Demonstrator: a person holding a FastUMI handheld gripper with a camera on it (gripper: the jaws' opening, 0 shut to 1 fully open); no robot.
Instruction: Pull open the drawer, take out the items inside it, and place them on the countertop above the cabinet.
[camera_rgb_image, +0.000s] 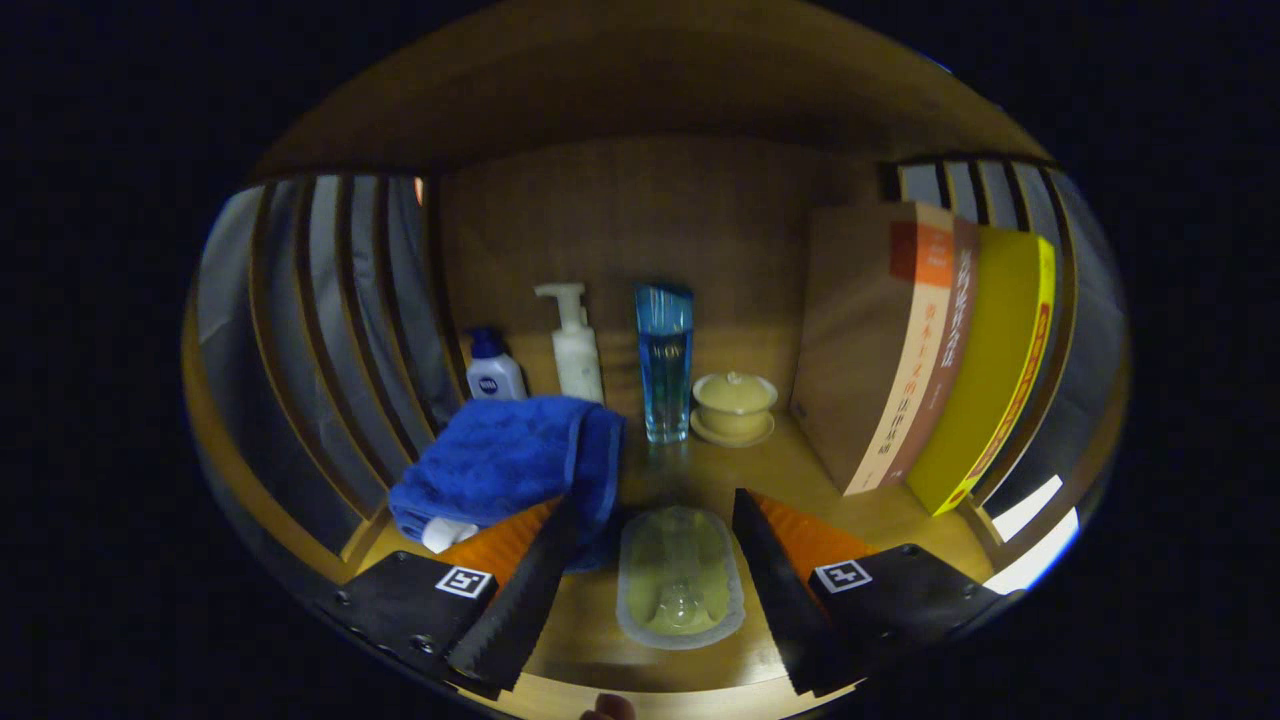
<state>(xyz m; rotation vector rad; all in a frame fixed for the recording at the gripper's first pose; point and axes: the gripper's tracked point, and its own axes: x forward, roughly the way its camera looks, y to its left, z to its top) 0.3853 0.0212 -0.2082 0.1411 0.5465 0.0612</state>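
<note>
Wooden shelf (700, 470) under the lens, slatted sides left and right, with a lotion pump (573, 345), a blue bottle (664, 362), a lidded cup (735, 405) and leaning books (925, 350) lined up along the back. Gripper (655, 560) spread wide, gripping nothing. Between its fingers a clear dish (680, 578) lies on the wood, free of both, and a blue towel (510, 460) sits just beyond the left finger.

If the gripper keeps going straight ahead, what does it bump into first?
Probably the clear lidded box lying between the open gripper's fingers, if it stays low. Beyond that stands the tall blue bottle, then the wooden back wall. Depth is hard to judge here.
</note>
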